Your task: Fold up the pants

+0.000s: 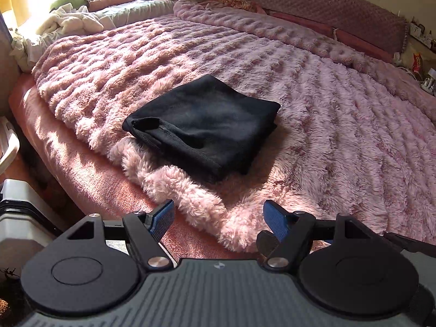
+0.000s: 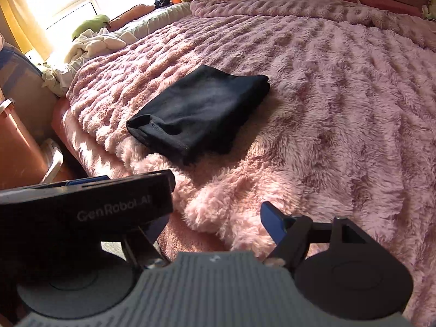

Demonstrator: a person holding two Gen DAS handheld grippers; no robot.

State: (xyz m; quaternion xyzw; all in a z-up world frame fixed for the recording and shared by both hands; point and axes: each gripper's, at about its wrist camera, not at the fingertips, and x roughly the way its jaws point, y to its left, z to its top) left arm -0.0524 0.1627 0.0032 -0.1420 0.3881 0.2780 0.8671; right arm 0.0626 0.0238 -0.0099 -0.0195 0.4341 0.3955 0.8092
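Observation:
The black pants (image 1: 203, 125) lie folded into a compact rectangle on the fluffy pink blanket (image 1: 327, 125), near the bed's front left edge. They also show in the right wrist view (image 2: 200, 111). My left gripper (image 1: 219, 212) is open and empty, held back from the bed edge, short of the pants. My right gripper (image 2: 218, 212) is open and empty, also short of the pants. Its left finger is hidden behind the black body of the left gripper (image 2: 90, 207), which sits close on its left.
A pile of white cloth (image 1: 70, 21) and a green cushion (image 1: 70, 0) lie at the bed's far left by the window. A pink headboard (image 1: 327, 8) runs along the far right. A white box (image 1: 19, 215) and a brown cabinet (image 2: 16, 147) stand on the left beside the bed.

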